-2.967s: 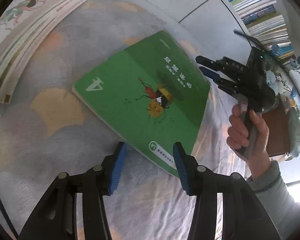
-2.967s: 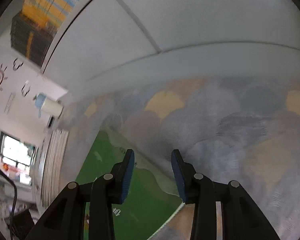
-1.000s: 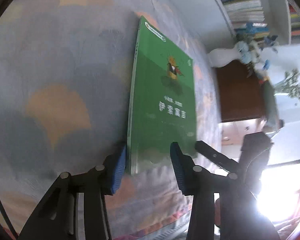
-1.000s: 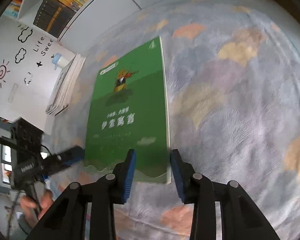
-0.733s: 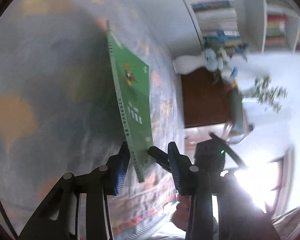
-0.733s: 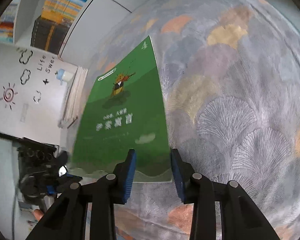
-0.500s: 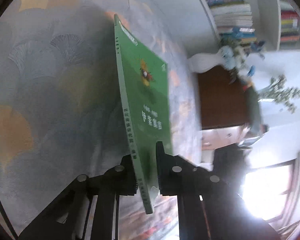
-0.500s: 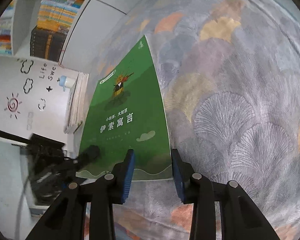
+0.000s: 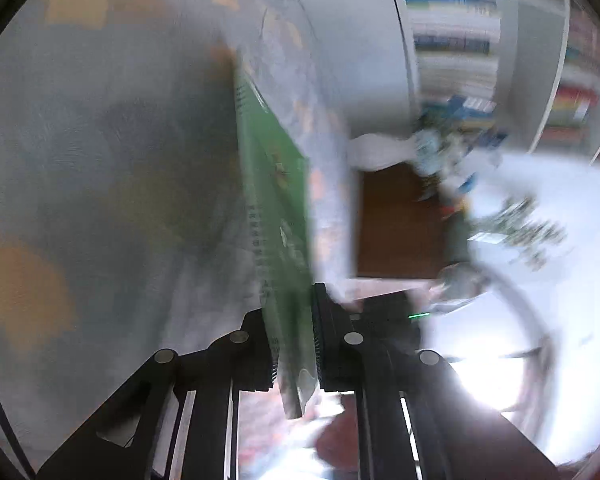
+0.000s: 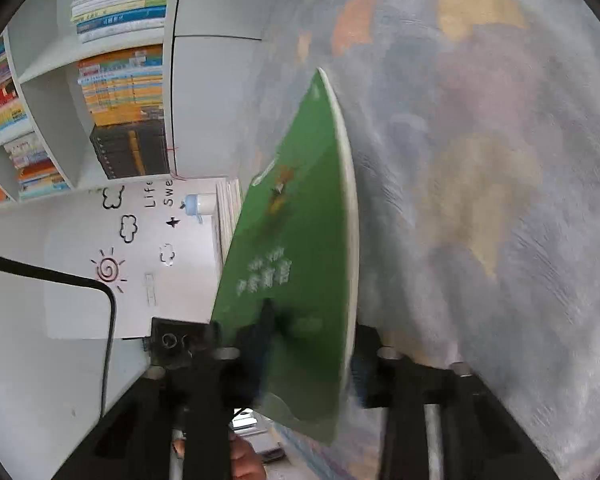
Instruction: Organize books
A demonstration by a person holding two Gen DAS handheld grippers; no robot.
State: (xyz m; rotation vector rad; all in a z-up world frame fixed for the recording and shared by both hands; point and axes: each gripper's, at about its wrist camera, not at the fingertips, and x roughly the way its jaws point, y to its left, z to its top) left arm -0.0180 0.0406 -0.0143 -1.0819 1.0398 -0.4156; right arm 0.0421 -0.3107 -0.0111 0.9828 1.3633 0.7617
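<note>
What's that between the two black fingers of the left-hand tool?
The green book: the left gripper is clamped on its lower edge, seen in the left wrist view.

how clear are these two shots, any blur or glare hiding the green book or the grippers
Left wrist view: heavy motion smear; the green book is edge-on, its print unreadable, and window glare washes out the lower right, though the left gripper still reads as clamped on it. Right wrist view: sharper; shelves crisp, cover title smeared, right gripper blurred with the book between its fingers.
</note>
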